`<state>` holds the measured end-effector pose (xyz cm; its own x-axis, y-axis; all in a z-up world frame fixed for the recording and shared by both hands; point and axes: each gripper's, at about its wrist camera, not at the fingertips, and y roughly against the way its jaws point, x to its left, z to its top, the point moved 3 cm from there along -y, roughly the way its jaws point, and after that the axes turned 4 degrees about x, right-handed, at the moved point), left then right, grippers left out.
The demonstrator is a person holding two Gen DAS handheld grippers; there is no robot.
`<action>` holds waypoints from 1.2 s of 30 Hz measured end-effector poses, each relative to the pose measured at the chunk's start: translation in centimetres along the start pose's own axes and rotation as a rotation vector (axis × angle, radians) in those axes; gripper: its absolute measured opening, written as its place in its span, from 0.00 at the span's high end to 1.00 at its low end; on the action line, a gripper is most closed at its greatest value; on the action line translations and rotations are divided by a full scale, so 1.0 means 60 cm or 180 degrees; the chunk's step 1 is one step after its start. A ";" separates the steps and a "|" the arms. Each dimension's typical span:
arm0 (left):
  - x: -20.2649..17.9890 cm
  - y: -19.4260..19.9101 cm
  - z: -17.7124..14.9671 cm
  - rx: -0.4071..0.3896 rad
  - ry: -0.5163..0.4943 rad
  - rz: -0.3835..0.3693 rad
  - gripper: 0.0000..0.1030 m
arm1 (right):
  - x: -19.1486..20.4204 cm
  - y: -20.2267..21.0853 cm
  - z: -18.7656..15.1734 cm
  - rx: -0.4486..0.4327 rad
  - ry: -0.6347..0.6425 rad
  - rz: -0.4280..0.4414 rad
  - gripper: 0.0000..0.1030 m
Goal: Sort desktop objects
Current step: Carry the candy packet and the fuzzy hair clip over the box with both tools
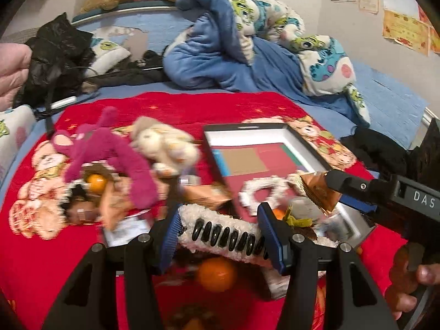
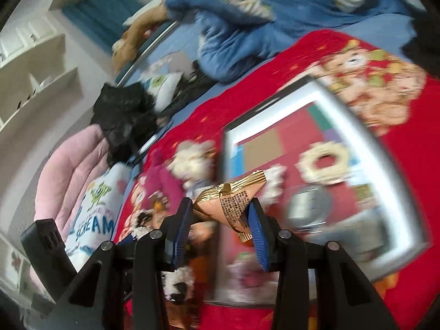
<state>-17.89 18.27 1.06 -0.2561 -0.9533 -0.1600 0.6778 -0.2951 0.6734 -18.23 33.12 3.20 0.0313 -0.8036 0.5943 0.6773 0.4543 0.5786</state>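
Note:
My left gripper (image 1: pixel 220 229) is shut on a fluffy white hair clip with black teeth (image 1: pixel 225 236), held above the red cloth. My right gripper (image 2: pixel 220 214) is shut on a gold snack packet (image 2: pixel 233 203); in the left wrist view the right gripper (image 1: pixel 327 181) holds the packet (image 1: pixel 316 189) over the open box (image 1: pixel 247 134). The box, white-rimmed (image 2: pixel 357 126), holds a white fluffy ring (image 1: pixel 261 192) (image 2: pixel 324 162). A magenta plush (image 1: pixel 110 148), a cream plush (image 1: pixel 162 143) and oranges (image 1: pixel 96 183) (image 1: pixel 217 273) lie in a pile at left.
The red cloth (image 1: pixel 192 107) covers a bed with a blue blanket (image 1: pixel 209 55) and patterned quilt (image 1: pixel 324 63) behind. A black bag (image 1: pixel 57 46) and pink bedding (image 2: pixel 68 165) lie at the left. White shelves (image 2: pixel 41 77) stand beyond.

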 end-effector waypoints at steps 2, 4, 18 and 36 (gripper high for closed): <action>-0.028 -0.010 0.003 0.0009 -0.0066 -0.0030 0.45 | -0.029 0.018 0.007 -0.0051 -0.0060 -0.0057 0.62; -0.043 -0.018 0.007 0.0018 -0.0091 -0.0040 0.45 | -0.056 0.031 0.013 -0.0084 -0.0122 -0.0086 0.62; -0.063 -0.091 0.071 0.0017 -0.0069 0.0069 0.45 | -0.091 0.010 0.046 -0.0046 -0.0063 -0.0115 0.62; -0.054 -0.248 0.173 0.0070 -0.0287 0.0341 0.45 | -0.098 -0.098 0.174 0.0087 0.0542 -0.0409 0.62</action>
<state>-34.29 26.41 -0.97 -0.2448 -0.9693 -0.0215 0.6896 -0.1897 0.6990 -30.07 39.16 2.13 0.0714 -0.9079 0.4130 0.6636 0.3523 0.6599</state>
